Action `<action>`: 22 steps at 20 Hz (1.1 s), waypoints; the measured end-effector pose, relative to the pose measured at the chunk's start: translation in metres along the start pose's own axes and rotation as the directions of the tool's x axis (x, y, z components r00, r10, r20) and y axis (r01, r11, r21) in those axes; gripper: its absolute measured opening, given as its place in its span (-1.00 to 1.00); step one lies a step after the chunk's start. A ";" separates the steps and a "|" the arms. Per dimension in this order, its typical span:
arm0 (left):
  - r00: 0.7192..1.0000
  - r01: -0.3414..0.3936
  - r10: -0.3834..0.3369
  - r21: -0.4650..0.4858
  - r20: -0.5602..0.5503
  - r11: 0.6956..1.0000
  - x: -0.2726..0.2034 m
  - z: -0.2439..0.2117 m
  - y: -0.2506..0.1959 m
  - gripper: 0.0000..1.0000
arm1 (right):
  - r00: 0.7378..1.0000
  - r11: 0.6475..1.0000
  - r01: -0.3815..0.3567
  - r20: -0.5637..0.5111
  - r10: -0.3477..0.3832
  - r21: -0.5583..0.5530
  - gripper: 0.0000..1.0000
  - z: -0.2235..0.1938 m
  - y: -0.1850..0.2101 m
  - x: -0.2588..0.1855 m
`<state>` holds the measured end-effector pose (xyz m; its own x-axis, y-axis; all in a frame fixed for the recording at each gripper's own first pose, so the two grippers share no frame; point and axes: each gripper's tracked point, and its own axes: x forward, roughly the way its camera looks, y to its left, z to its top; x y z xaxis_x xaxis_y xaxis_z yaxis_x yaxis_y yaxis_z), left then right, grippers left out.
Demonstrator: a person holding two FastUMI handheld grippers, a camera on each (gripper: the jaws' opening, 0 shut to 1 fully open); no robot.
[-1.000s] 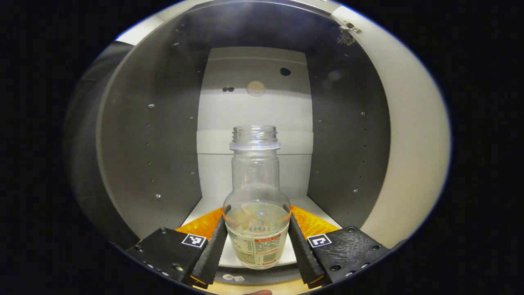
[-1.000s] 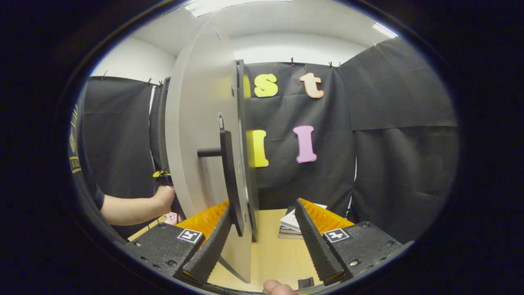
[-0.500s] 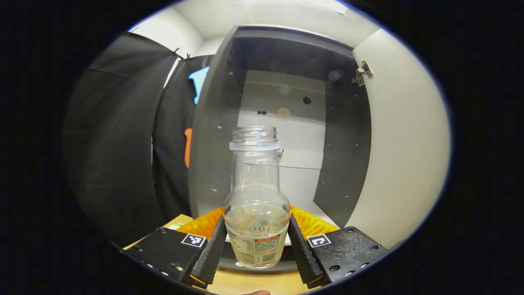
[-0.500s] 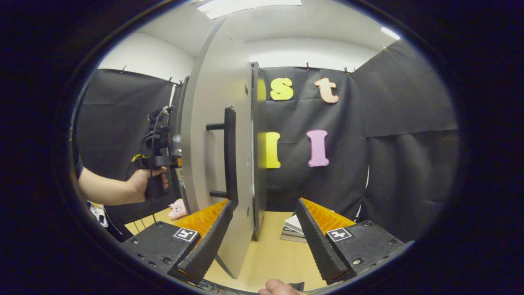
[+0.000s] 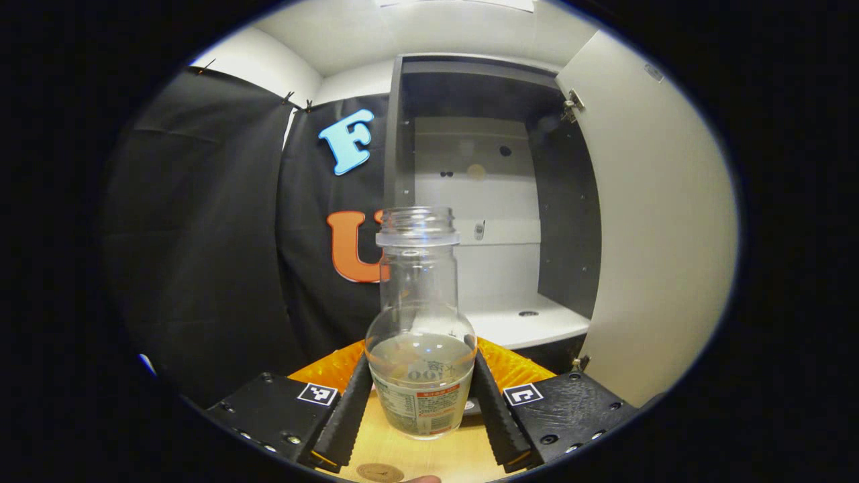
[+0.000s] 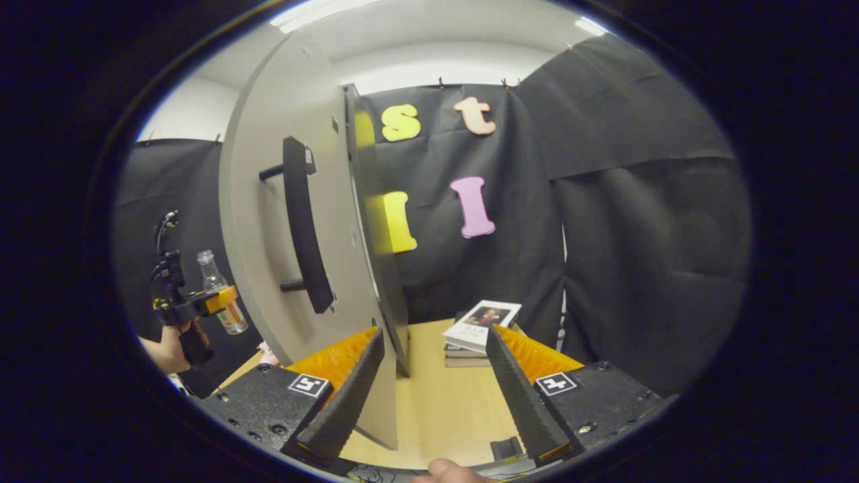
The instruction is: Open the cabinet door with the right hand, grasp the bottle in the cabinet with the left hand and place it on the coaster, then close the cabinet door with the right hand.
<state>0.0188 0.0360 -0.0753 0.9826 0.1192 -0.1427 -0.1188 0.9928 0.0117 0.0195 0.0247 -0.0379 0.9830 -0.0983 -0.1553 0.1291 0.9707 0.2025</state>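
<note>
A clear, capless bottle [image 5: 417, 282] with a label and a little liquid stands upright between the fingers of my left gripper [image 5: 419, 343], which is shut on its body. It is held out in front of the open grey cabinet [image 5: 470, 201], above the wooden table. A round brown disc [image 5: 379, 472], maybe the coaster, peeks in at the bottom edge. My right gripper [image 6: 433, 396] is open beside the swung-out cabinet door [image 6: 268, 221], whose lower edge stands just inside its left finger [image 6: 342, 402]. The black bar handle [image 6: 302, 228] is up and to the left, untouched. The left gripper [image 6: 191, 305] and bottle [image 6: 218, 295] show far left.
The open door [image 5: 658, 228] stands close on the right of the bottle. A stack of books [image 6: 480, 329] lies on the wooden table [image 6: 436, 416] near the black cloth wall. A hand [image 6: 168, 349] holds the far gripper.
My left gripper has pulled the bottle back out of the cabinet, which now sits farther away. My right gripper has drawn back from the handle, which now appears higher and farther left.
</note>
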 end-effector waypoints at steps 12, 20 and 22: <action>0.996 -0.028 0.022 -0.074 -0.081 0.997 -0.017 -0.184 0.056 0.49 | 0.985 0.985 0.115 -0.111 -0.130 -0.131 0.95 -0.114 0.006 -0.020; 0.979 -0.077 0.065 -0.058 -0.194 0.995 -0.004 -0.294 0.072 0.51 | 0.962 0.986 0.075 -0.250 -0.112 -0.152 0.94 -0.202 0.006 -0.008; 0.973 -0.093 0.076 -0.068 -0.216 0.993 -0.001 -0.308 0.076 0.51 | 0.961 0.987 0.063 -0.258 -0.100 -0.146 0.94 -0.203 0.010 -0.007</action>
<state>-0.0354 0.1095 -0.3792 0.9164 0.1902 -0.3521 -0.2187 0.9749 -0.0427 -0.0129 0.0798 -0.2313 0.8982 -0.1348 -0.4185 0.1705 0.9841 0.0491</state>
